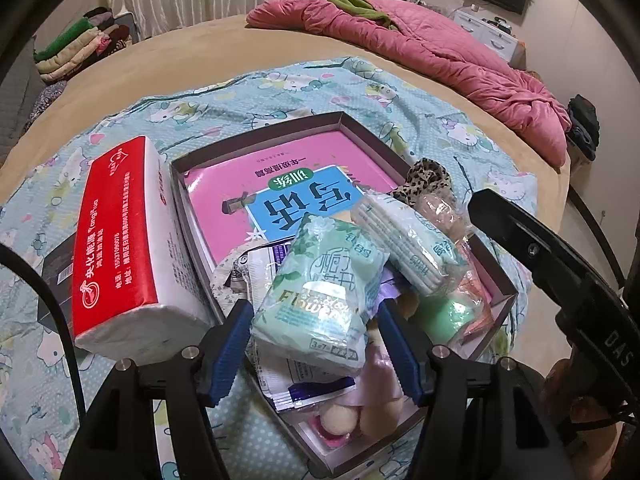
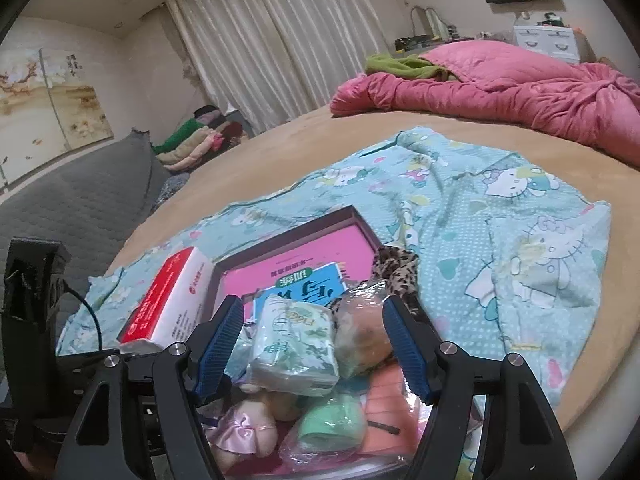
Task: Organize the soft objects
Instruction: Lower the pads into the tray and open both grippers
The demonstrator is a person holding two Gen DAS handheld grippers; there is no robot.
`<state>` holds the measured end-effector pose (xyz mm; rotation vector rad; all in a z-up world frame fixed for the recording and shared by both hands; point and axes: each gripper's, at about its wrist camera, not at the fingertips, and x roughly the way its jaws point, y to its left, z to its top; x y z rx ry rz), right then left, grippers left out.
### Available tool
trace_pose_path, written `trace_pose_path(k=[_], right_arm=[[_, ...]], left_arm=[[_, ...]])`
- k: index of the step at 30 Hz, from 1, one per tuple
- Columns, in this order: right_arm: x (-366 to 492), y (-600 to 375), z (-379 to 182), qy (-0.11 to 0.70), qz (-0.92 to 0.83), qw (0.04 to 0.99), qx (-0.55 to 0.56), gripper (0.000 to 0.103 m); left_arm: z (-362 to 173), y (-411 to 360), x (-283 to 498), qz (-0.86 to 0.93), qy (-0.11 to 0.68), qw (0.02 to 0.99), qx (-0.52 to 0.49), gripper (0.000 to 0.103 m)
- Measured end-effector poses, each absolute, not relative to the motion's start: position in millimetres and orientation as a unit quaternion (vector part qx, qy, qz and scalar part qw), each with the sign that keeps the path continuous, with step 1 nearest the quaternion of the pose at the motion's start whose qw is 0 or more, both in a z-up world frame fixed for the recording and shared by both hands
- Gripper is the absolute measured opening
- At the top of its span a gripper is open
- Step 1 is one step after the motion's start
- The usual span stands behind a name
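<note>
A shallow box (image 1: 256, 136) on the bed holds a pink book (image 1: 288, 176) and a pile of soft items. My left gripper (image 1: 314, 308) is open around a green flower-print tissue pack (image 1: 320, 300) that lies on the pile. A second tissue pack (image 1: 412, 240), a leopard scrunchie (image 1: 428, 180) and a green roll (image 1: 444, 312) lie beside it. My right gripper (image 2: 312, 302) is open over the same pile, with a tissue pack (image 2: 296, 344) and a plastic-wrapped bundle (image 2: 360, 336) between its fingers. A doll in a lilac dress (image 2: 240, 428) lies below.
A red and white tissue brick (image 1: 120, 240) leans on the box's left side. A blue cartoon-cat cloth (image 2: 500, 240) covers the tan bed under the box. A pink quilt (image 2: 500, 92) is bunched at the far end. Folded clothes (image 2: 192, 148) are stacked by the curtain.
</note>
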<state>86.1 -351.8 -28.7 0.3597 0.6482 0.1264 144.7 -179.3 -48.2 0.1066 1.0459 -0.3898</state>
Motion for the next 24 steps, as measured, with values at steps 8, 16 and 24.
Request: trace_pose_path(k=[8, 16, 24], right_arm=[[85.8, -354.5, -31.8, 0.326, 0.042, 0.928, 0.174, 0.080], [86.2, -356.6, -36.8, 0.336, 0.028, 0.926, 0.171, 0.080], [88.6, -351.5, -39.4, 0.347, 0.029, 0.923, 0.163, 0.080]], left_arm=[[-43.4, -177.1, 139.9, -0.190, 0.489, 0.850, 0.050, 0.069], [-42.4, -171.1, 140.7, -0.186, 0.488, 0.852, 0.043, 0.070], [-42.6, -166.0, 139.9, -0.183, 0.488, 0.853, 0.041, 0.071]])
